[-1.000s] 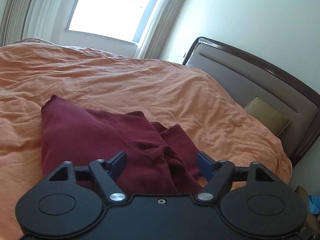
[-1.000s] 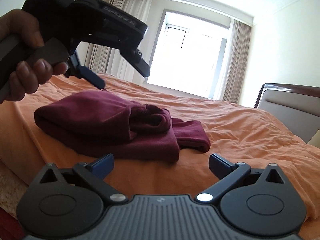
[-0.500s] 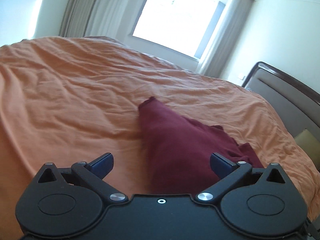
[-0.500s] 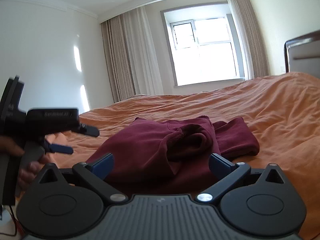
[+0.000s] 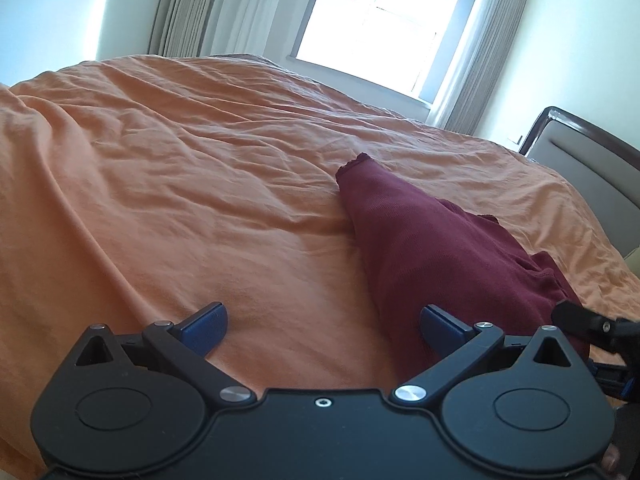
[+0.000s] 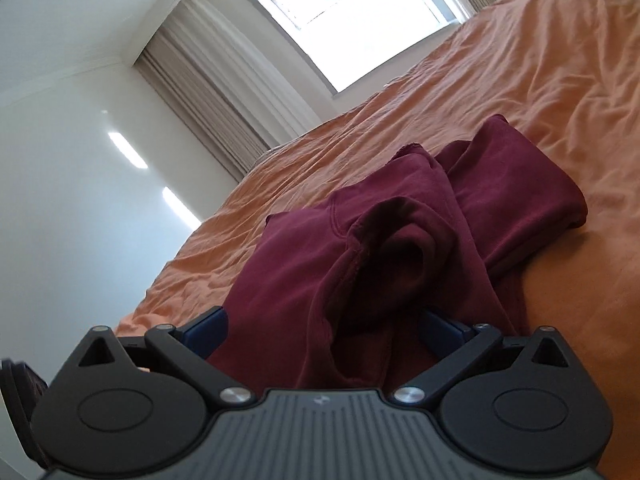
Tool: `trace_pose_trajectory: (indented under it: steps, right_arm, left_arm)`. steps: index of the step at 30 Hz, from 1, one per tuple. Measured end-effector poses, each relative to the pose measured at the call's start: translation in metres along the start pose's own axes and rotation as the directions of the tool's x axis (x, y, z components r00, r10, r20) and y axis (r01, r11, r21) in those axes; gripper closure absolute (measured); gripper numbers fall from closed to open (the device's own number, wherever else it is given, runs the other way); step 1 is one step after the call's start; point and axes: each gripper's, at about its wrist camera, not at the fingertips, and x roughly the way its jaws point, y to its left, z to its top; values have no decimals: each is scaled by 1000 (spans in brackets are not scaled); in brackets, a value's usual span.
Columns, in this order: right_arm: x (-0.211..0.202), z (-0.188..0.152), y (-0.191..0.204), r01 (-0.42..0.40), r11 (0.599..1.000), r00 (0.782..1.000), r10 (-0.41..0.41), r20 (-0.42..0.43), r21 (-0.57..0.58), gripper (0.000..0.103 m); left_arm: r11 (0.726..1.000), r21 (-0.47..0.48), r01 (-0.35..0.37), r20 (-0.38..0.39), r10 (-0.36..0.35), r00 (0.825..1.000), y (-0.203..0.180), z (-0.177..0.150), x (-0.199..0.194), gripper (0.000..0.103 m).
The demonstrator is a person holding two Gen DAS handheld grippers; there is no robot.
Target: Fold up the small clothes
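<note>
Right gripper is low at the near edge of the bed, its 2 blue fingers spread wide, and the bunched front of the maroon garment sits right between them. Whether the pads touch cloth cannot be told; nothing is pinched yet. Over on the left wrist view, the left gripper hangs just as wide apart, gripping nothing, bare orange cover under it and the garment's long edge by its right finger. The garment lies crumpled near the bed's near edge, a sleeve reaching farther in. The step looks like taking hold: best to pinch 1 clean hem layer, not the whole wad, and lift evenly so it spreads flat.
</note>
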Motion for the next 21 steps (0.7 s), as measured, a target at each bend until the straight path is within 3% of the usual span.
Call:
trace_pose_trajectory:
  steps: [6, 10, 13, 19, 21]
  right_arm:
    - [14, 16, -10, 11, 990, 998, -20, 60, 143, 3]
    - [19, 12, -2, 110, 992, 988, -116, 98, 65, 27]
    - [29, 10, -8, 163, 984, 978, -171, 121, 74, 45]
    - [27, 12, -16, 111, 980, 973, -141, 184, 164, 47]
    - [29, 14, -14, 140, 980, 963, -168, 208, 143, 70]
  left_arm:
    - [1000, 19, -11, 7, 11, 1000, -3, -4, 1, 1]
    - [1000, 17, -11, 3, 10, 1000, -3, -3, 1, 1]
    - [1000, 17, -8, 3, 8, 1000, -4, -3, 1, 1]
    - [1000, 16, -7, 5, 6, 1000, -5, -3, 2, 1]
    - [1000, -2, 8, 6, -8, 1000, -5, -2, 2, 1]
